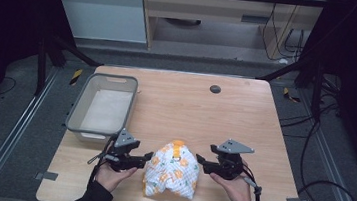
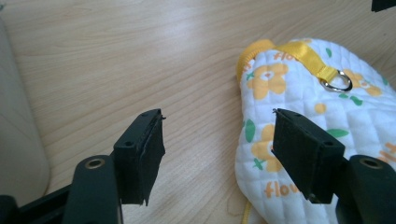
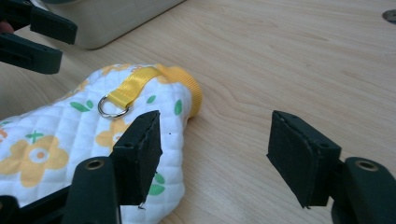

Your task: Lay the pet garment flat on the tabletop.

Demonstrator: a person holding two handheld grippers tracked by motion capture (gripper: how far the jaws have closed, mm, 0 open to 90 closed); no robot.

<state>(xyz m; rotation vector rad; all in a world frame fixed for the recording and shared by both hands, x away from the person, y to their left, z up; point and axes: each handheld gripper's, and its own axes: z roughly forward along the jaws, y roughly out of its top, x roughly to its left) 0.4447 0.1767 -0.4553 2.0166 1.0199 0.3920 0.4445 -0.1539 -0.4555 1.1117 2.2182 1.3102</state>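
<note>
Both released — left hand-held gripper (image 1: 149, 156) and right hand-held gripper (image 1: 199, 160) flank the quilted garment (image 1: 173, 171) low-centre, poised to pinch opposite edges.

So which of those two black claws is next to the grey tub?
The left gripper, at the left of the high view. The tub sits just beyond it; the right gripper is across the flowered garment, away from the tub.

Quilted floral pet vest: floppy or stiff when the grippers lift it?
Probably floppy: the quilted floral pet vest lies slumped and creased on the table. Likely light, being thin padded fabric. Its metal D-ring on the yellow strap may dangle.
</note>
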